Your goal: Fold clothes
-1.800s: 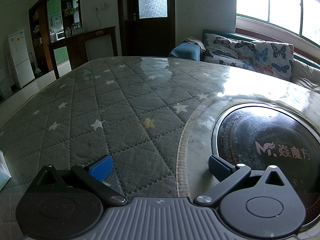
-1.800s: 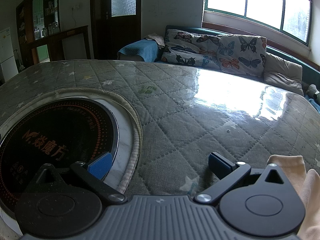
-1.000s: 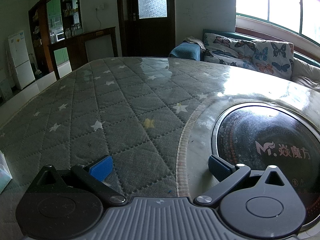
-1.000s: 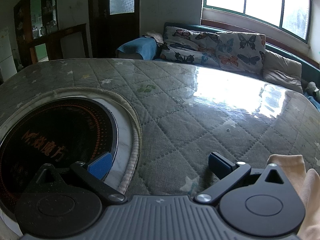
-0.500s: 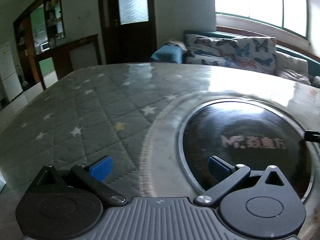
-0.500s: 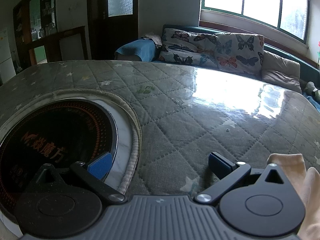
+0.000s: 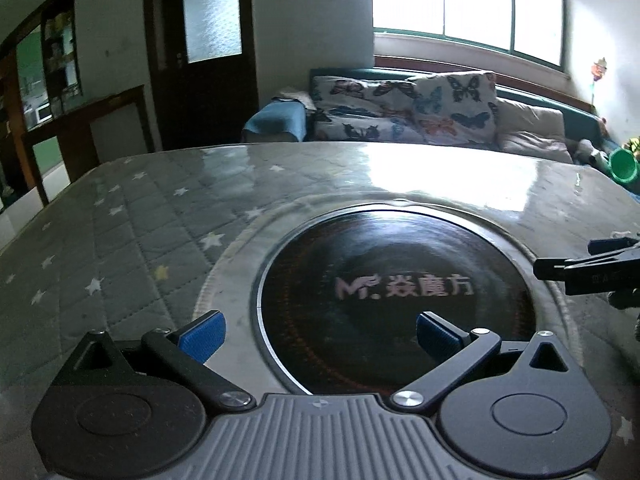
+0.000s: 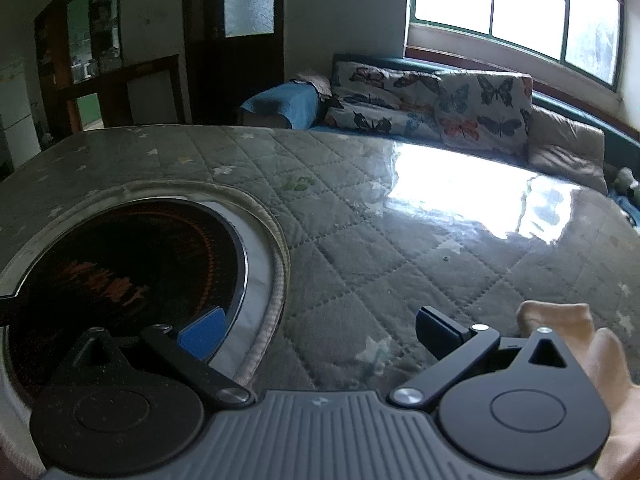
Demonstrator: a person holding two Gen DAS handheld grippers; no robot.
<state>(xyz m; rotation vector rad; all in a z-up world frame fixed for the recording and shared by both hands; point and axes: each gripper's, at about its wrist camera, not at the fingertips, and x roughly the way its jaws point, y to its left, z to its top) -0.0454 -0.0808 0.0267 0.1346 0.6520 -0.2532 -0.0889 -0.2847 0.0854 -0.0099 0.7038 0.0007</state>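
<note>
1. Left tongs (image 7: 318, 334): wide open, blue pads far apart, nothing btwn them. They hang over the near rim of the round black cooktop (image 7: 396, 284) sunk in the tabletop (image 7: 120, 240); can't tell if they touch it.
2. Right tongs (image 8: 318, 334): also wide open, empty. Left pad sits over the cooktop's (image 8: 120, 276) right rim, right pad over the quilted star-print cover. Can't tell contact w/ the surface.
3. Clothes: a pale peach fabric piece (image 8: 560, 314) lies near the tabletop's near-right corner, just right of the right tongs, partly hidden behind the tongs' body. Not gripped. More pale peach at the frame's lower right, too close to id.
4. Left view only: right tongs (image 7: 588, 266) seen side-on at the cooktop's right edge; green round object (image 7: 624, 166) past the tabletop's far-right corner. No fabric in this view.
5. Right view only: the fabric, and a dark sliver at the far-left frame edge over the cooktop, too small to id.
6. Both views: butterfly cushions (image 7: 404, 114) on a sofa beyond the far edge, dark door (image 8: 236, 40) behind, window glare on the tabletop's glossy cover.
7. Room: quilted cover is bare from the cooktop out to the left, far & right edges; far edge curved, sofa close behind it.
</note>
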